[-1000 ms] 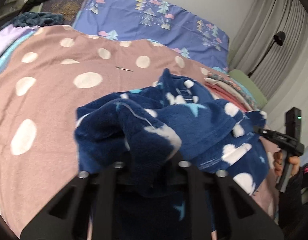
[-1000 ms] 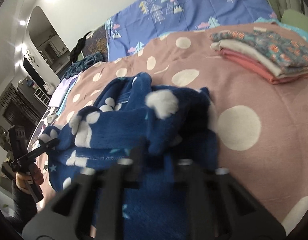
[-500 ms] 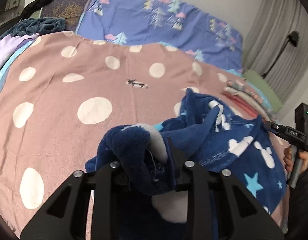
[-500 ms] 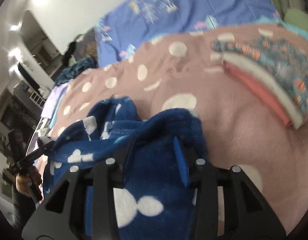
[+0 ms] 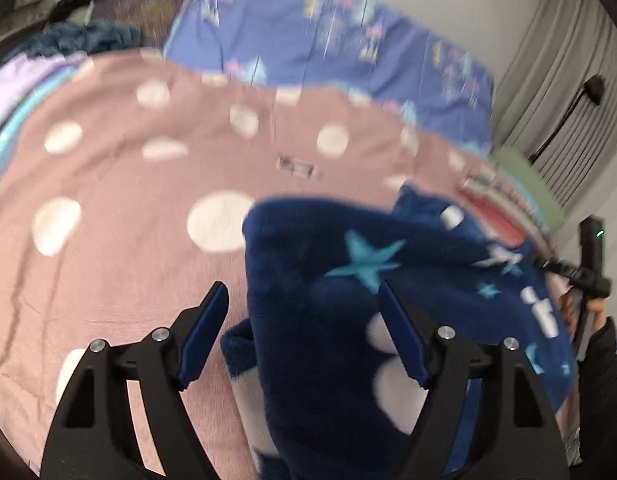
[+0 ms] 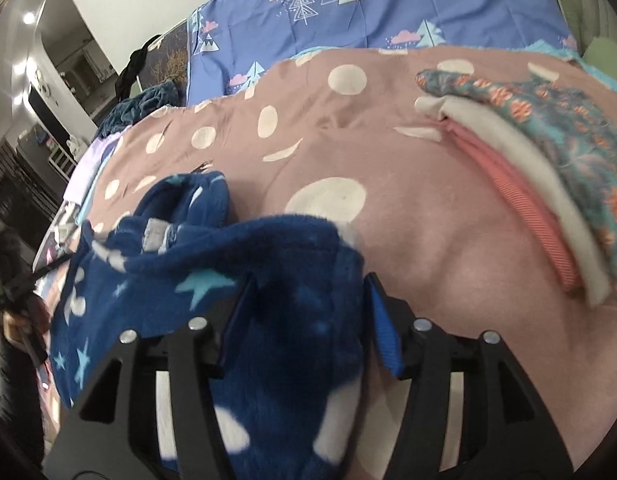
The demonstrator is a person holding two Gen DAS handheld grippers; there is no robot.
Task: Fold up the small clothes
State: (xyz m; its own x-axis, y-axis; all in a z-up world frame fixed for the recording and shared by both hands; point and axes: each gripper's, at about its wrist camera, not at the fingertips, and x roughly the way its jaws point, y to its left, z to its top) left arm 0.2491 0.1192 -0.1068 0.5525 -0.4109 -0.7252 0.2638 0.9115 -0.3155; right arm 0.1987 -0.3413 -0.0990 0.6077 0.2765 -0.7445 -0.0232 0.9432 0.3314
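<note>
A navy fleece garment with stars and white blobs lies on the pink dotted bedspread. My left gripper is open, its jaws standing wide on either side of the garment's left end. In the right wrist view the same garment lies bunched, and my right gripper is open with the fleece between its spread jaws. The other gripper and hand show at the right edge of the left view.
A stack of folded clothes, teal floral on white on coral, lies to the right. A blue tree-print quilt lies at the back. Dark clothes are piled far left. Curtains and a lamp stand to the right.
Both grippers were shut on the navy garment and carried it down onto the bedspread. Now both have opened and let it go.
</note>
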